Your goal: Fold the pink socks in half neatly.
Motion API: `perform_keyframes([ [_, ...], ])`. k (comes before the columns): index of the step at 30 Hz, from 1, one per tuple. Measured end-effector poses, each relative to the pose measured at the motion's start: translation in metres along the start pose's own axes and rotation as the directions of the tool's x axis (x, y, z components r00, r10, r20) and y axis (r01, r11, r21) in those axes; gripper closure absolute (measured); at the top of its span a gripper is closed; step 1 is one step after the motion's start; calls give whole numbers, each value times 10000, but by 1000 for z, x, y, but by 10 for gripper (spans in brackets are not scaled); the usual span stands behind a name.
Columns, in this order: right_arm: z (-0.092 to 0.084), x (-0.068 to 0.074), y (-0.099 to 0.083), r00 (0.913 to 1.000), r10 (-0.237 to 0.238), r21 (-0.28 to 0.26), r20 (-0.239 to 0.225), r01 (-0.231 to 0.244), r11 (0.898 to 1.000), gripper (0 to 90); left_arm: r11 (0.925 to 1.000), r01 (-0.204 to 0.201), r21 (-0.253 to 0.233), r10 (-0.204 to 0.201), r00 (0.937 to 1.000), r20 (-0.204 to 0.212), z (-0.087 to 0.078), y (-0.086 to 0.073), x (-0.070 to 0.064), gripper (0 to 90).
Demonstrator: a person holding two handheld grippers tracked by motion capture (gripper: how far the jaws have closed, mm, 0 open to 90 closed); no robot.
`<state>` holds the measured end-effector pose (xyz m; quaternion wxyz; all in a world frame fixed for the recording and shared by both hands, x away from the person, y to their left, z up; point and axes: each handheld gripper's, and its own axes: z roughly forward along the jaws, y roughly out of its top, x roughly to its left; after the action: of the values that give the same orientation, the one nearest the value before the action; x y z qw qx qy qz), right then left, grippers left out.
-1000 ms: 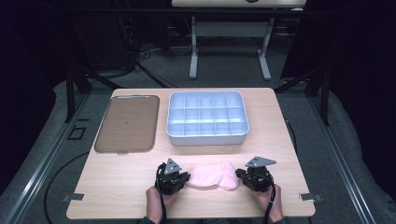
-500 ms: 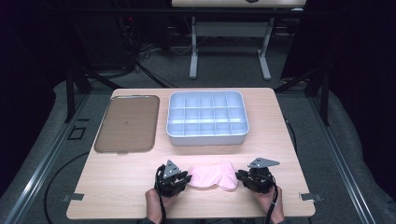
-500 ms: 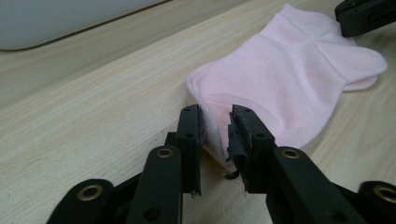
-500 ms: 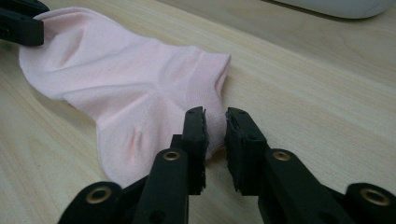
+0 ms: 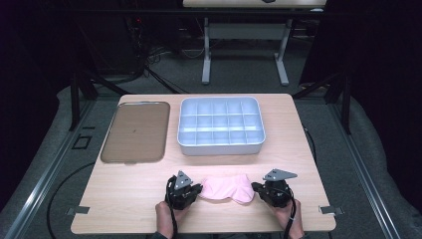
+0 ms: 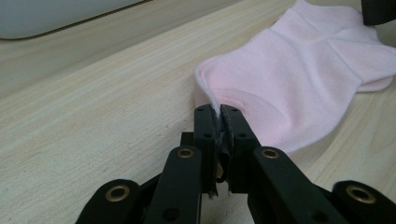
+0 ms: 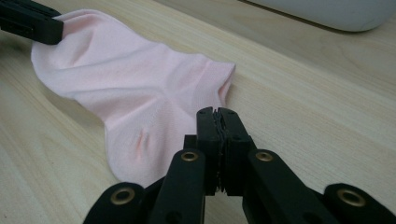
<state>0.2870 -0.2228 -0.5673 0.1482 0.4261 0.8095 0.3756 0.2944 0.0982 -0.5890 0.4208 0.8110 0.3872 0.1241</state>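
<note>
**Pink sock, held at both ends**

Sock (image 5: 227,188) lies flat on the counter (image 5: 124,199), near its front edge, in front of the grey divided bin (image 5: 221,126). Left tongs (image 5: 196,190) have just closed, pinching the sock's edge; right tongs (image 5: 257,188) likewise on the opposite end.

Bright, evenly lit tabletop amid dark, slightly soft surroundings.

Sock (image 5: 227,188): pale pink, plain, no pattern; finer ribbed band at edge in left gripper view.
Left tool (image 5: 195,191), right tool (image 5: 257,188): black, brass-coloured rivets; grey three-cornered plates on top.
Counter (image 5: 124,199): light wood grain, pale beige streaks.
Tray (image 5: 135,132) at 10 o'clock from sock: brown, translucent.
Divided bin (image 5: 221,125) at 12 o'clock: pale blue-grey.
Floor (image 5: 239,74): grey.
</note>
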Motion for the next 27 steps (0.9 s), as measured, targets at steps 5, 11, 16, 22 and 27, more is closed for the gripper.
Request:
perform_keyframes([
  [5,-9,4,6,9997,-247,-80,-26,247,9997,891,10000,-59,4,59,10000,-43,0,0,-1,852],
  [11,-15,9,15,9987,-513,-285,-77,511,9983,893,10000,-55,24,55,10000,4,0,0,0,851],
  [16,-18,18,25,9964,-812,-519,-262,797,9955,894,10000,63,2,-63,10000,74,0,0,1,848],
  [22,-15,33,41,9903,-1167,-865,-754,1101,9901,899,9999,118,42,-118,9999,113,0,0,2,843],
  [27,-9,44,49,9832,-1504,-1029,-1034,1398,9848,900,9999,163,38,-163,9998,130,0,0,2,844],
])
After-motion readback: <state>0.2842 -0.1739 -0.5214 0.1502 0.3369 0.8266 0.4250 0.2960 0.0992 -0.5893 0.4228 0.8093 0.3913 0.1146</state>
